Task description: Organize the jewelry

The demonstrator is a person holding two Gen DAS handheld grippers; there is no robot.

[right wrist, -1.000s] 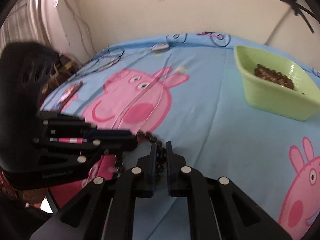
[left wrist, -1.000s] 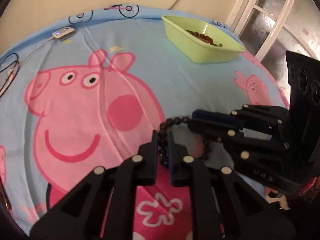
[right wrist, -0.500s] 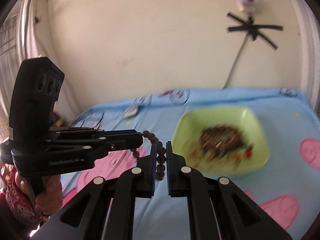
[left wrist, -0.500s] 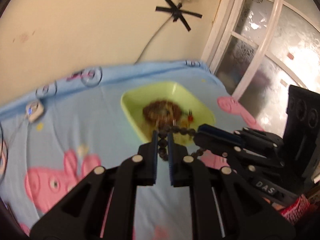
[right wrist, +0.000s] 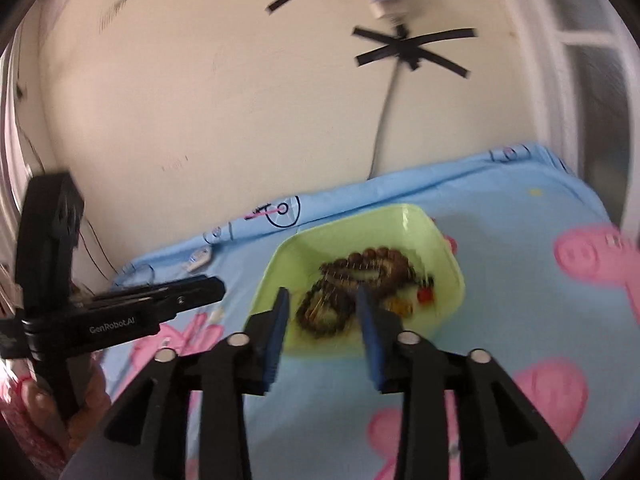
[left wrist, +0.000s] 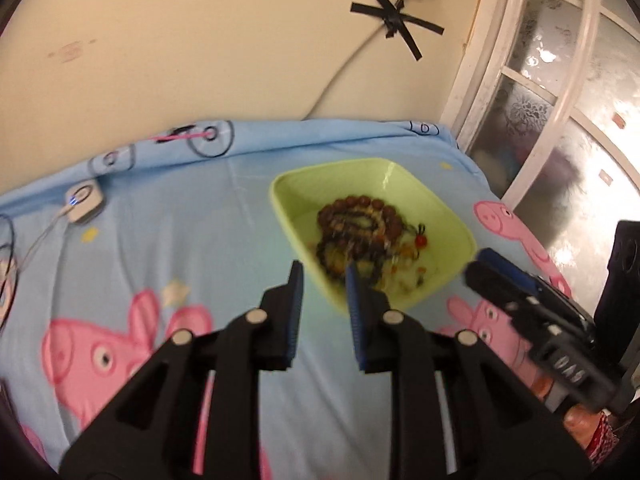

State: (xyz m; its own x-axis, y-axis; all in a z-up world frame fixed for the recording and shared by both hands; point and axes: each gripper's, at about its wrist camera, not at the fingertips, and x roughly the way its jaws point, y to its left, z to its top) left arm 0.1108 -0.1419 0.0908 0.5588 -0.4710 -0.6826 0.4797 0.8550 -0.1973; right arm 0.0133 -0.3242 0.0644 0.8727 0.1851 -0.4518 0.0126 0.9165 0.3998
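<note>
A light green tray (left wrist: 440, 216) sits on the blue cartoon sheet near the wall; it also shows in the right wrist view (right wrist: 296, 256). Several dark and brown bead bracelets (left wrist: 356, 224) lie heaped in it, and they show in the right wrist view (right wrist: 356, 276) too. My left gripper (left wrist: 323, 274) is open and empty, held above the tray's near edge. My right gripper (right wrist: 322, 294) is open and empty, also just before the tray. The right gripper shows at the right of the left wrist view (left wrist: 492, 268). The left gripper shows at the left of the right wrist view (right wrist: 208, 290).
A small white device with a cable (left wrist: 84, 202) lies on the sheet at the far left. A cream wall with taped cable (left wrist: 396, 24) stands behind the bed. A white-framed glass door (left wrist: 560, 92) is at the right.
Both grippers were shut on one dark bead bracelet, carried it from the sheet to above the tray, then opened. The bracelet now lies in the tray.
</note>
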